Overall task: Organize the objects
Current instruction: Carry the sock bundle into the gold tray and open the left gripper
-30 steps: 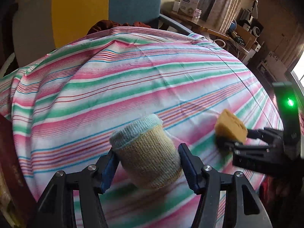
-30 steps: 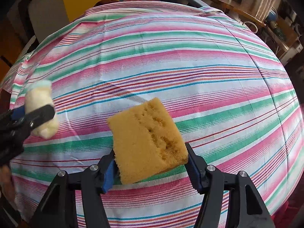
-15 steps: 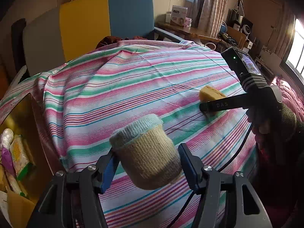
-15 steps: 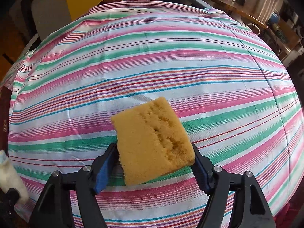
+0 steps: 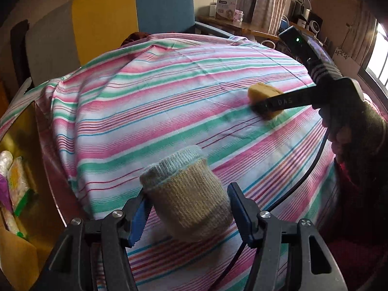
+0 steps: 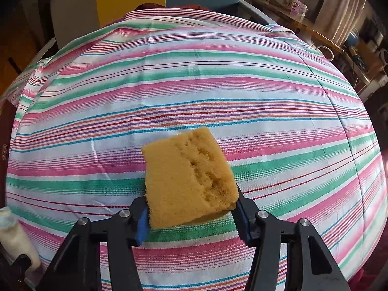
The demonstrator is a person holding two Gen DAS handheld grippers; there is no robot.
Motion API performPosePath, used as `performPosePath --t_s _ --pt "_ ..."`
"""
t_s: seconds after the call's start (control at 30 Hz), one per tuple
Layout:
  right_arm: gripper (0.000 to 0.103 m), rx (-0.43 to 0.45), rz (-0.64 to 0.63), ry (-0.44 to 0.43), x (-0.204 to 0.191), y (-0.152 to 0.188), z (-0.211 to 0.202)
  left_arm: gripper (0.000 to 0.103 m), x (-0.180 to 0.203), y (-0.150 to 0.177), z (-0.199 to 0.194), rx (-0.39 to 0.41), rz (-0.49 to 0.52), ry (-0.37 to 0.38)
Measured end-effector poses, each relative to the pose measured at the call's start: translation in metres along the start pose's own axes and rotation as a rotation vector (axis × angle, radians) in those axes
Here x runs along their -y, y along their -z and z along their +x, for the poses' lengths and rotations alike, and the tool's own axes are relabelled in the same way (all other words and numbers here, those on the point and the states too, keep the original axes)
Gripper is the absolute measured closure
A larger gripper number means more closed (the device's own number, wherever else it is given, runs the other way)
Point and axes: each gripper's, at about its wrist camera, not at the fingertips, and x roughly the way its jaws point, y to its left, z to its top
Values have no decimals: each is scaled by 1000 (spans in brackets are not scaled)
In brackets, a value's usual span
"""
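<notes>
My left gripper (image 5: 189, 208) is shut on a rolled beige knit sock with a pale blue cuff (image 5: 186, 194) and holds it above the near edge of the striped cloth (image 5: 157, 97). My right gripper (image 6: 191, 215) is shut on a yellow sponge (image 6: 189, 177), held just above the striped cloth (image 6: 194, 84). In the left wrist view the right gripper (image 5: 262, 106) and the sponge (image 5: 264, 92) are at the right over the cloth. The sock also shows at the lower left edge of the right wrist view (image 6: 14, 240).
A cardboard box (image 5: 21, 165) with packets stands at the left below the cloth's edge. A yellow, blue and grey chair back (image 5: 131, 17) is behind the table. A cluttered desk with a white box (image 5: 226, 7) stands at the back right.
My left gripper has pulled back and up with the sock, so the box at the left has come into view. The right gripper with the sponge has moved forward over the cloth.
</notes>
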Motion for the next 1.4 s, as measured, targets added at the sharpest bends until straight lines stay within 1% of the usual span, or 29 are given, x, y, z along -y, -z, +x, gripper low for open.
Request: performPosePath --t_s 0.1,0.13,0.23,0.43,0.53,0.67,0.73,0.8,0.9,0.97,1.03,1.1,1.13,1.2,1.27,1.3,1.4 --pt "43 3 1 -11 6 1 3 41 0 -1 2 1 0 5" --pt "43 4 -1 -14 10 -4 8 41 -2 -1 3 -1 -6 10" --pt "41 4 5 -23 15 -6 10 41 -4 -1 3 -1 -21 20" --pt "41 6 3 -23 15 -9 13 41 -4 -1 0 7 -23 21" --pt "41 9 -5 -21 13 -7 14 41 -7 -4 -13 36 -31 27" --pt "41 16 -21 -12 13 -7 14 41 -19 -10 -53 127 -37 24" --pt "41 18 -26 -7 12 -7 14 41 -34 -11 -72 162 -63 11" --pt "41 20 -30 -2 10 -6 14 41 -56 -9 -90 185 -110 -8" --pt "41 22 -34 1 9 -6 14 41 -101 1 -116 222 -203 -61" --pt "41 24 -41 8 6 -3 11 41 -133 9 -127 226 -265 -107" --pt "41 24 -46 14 6 -4 12 41 -169 19 -134 229 -348 -150" --pt "42 25 -47 17 6 -3 11 41 -199 27 -135 218 -415 -192" --pt "42 25 -49 19 5 -3 11 41 -213 31 -135 212 -452 -201" --pt "42 26 -53 24 3 -2 10 41 -239 36 -133 202 -523 -200" --pt "41 27 -55 25 3 -1 9 41 -249 36 -128 198 -547 -198" --pt "41 27 -55 25 3 -1 9 41 -250 33 -124 193 -548 -183" --pt "41 27 -56 25 4 -2 10 41 -237 27 -105 169 -532 -118"
